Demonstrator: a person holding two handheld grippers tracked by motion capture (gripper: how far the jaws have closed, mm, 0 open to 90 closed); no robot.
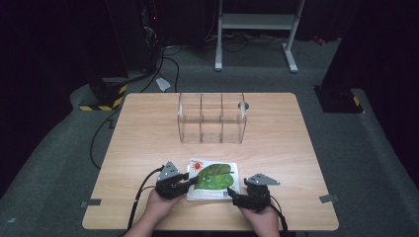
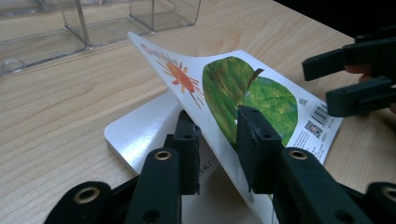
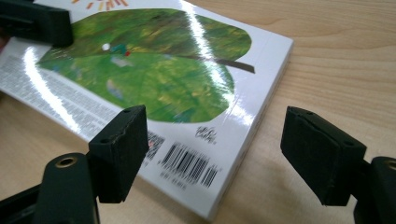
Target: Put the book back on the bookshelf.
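Left gripper view, cover (image 2: 243, 88) between fingers (image 2: 256, 140)

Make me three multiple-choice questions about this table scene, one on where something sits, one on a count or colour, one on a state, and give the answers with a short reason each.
1. Where is the clear organizer relative to the book?
A. Farther from the person, toward the table's far edge
B. On top of the book
C. Off the table on the floor

2. What colour is the large leaf on the book's cover?
A. Blue
B. Green
C. Purple

3. What is the left gripper doing?
A. Resting open beside the organizer
B. Holding a cup
C. Gripping the lifted cover, one jaw under it and one on top

Answers:
1 A, the high view shows the organizer beyond the book.
2 B, the leaf is green.
3 C, the left gripper view shows the cover raised between the jaws, while the right gripper stands open at the book's corner.
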